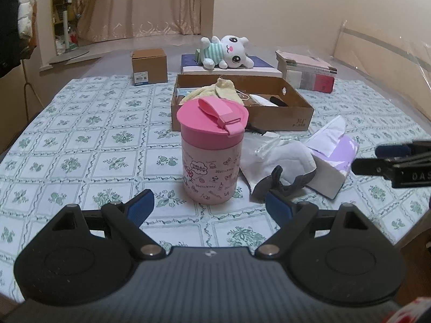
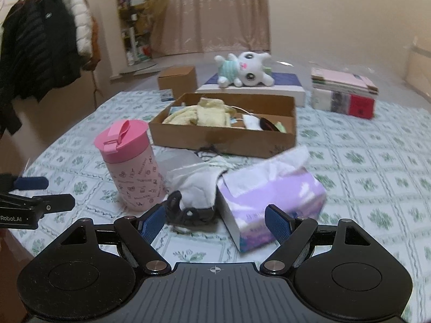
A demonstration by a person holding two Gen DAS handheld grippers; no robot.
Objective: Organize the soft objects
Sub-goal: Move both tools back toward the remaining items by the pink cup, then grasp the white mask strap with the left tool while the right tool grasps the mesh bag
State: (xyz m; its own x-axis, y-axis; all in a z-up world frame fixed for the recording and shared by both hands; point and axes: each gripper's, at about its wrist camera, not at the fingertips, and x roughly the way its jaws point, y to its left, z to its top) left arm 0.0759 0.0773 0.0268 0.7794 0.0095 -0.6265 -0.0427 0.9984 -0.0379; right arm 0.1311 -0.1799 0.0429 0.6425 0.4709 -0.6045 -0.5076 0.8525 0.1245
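Both the left gripper (image 1: pixel 208 206) and right gripper (image 2: pixel 215 219) hover apart, empty. Nearest lies the white-and-grey cloth (image 2: pixel 198 188), wedged between pink cup (image 1: pixel 211 156) and tissue box (image 2: pixel 272 199) (a careless reach could topple either). Beyond sits the cardboard tray (image 2: pixel 223 137).

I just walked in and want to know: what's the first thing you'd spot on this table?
The pink cup stands upright near the front of the table, straight ahead of the open left claw. Beside it sit crumpled white-and-grey cloths and a purple tissue box. At the back, a white plush bunny lies on a flat blue-topped box.
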